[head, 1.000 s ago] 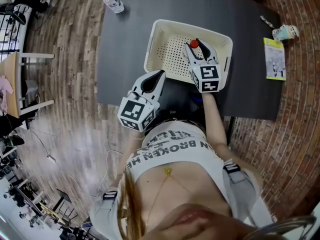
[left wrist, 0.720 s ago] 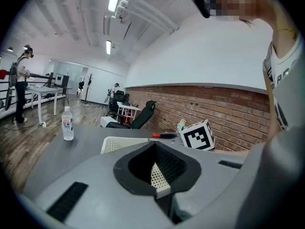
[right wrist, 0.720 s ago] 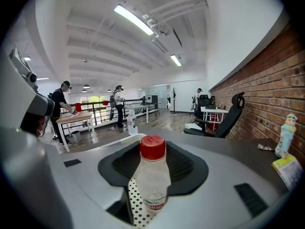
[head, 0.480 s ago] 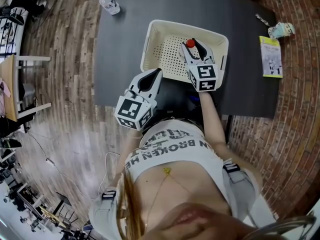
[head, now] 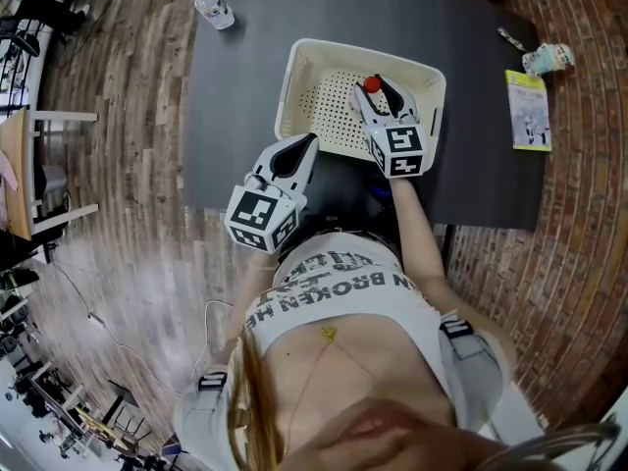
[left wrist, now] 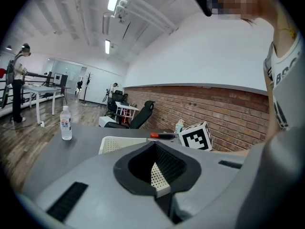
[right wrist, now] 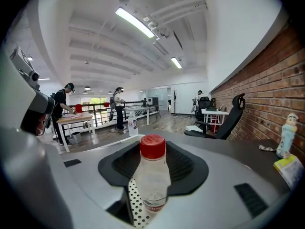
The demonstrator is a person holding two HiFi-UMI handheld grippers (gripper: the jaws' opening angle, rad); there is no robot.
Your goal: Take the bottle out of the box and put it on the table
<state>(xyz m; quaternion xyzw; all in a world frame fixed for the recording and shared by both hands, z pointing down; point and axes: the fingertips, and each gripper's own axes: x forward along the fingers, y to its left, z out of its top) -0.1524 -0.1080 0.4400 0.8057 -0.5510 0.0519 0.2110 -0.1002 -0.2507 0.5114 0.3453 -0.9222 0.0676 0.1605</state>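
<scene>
Head view: a matte, dark grey table stands on a wood-plank floor, with red brick along the 3 o'clock side. A cream plastic box with rounded corners and a perforated floor sits at the table's near edge. The clear bottle with its red cap stands upright near the box's middle. The right gripper reaches into the box from 6 o'clock, its jaws spread either side of the cap. The left gripper hangs at the box's 7 o'clock, outside its wall. A second water bottle stands at the table's 10 o'clock corner, and a booklet lies at the box's 3 o'clock.

Left gripper view: a white ceiling with strip lights, a brick wall and an office chair lie beyond the table. The grey jaws are together with nothing between them, and the box rim shows at 12 o'clock.

Right gripper view: past the table is a long bright room where people work at desks. The bottle stands between the ribbed black pads. The jaws are apart, and the perforated floor shows between the bottle and the 9 o'clock jaw.
</scene>
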